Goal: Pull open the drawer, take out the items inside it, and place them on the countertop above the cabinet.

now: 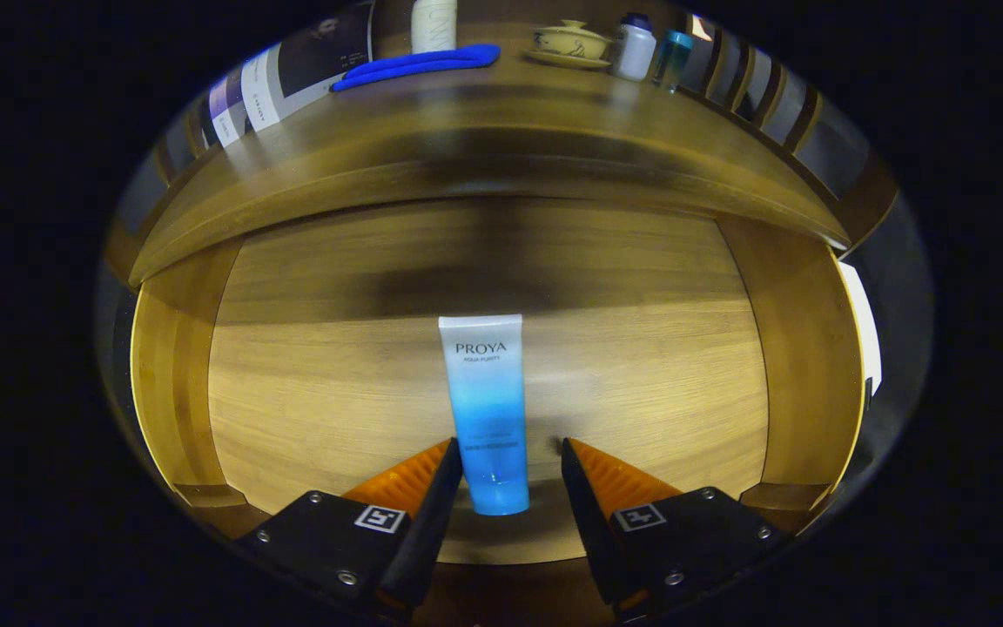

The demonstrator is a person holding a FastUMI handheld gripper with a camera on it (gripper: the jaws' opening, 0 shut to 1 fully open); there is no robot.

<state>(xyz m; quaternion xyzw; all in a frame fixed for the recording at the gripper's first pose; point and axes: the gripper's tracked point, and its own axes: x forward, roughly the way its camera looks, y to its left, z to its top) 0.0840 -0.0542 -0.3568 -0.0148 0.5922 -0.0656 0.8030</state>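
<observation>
Your jaws (512, 461) stand apart astride the tube's (486, 409) cap end; its length runs straight ahead of them.

White-to-blue gradient tube (488, 409) — tan wood-grain drawer (310, 383) — bright blue strip (419, 64) on top.

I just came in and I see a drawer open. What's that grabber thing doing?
A person is holding a gripper over the open wooden drawer. A blue and white tube lies flat on the drawer's bottom, its lower end between the open fingers, closer to the left one. They are not squeezing it yet. Up on the countertop there are already a blue flat thing, a lidded cup on a saucer and two small bottles. The tube likely goes up there next.
</observation>
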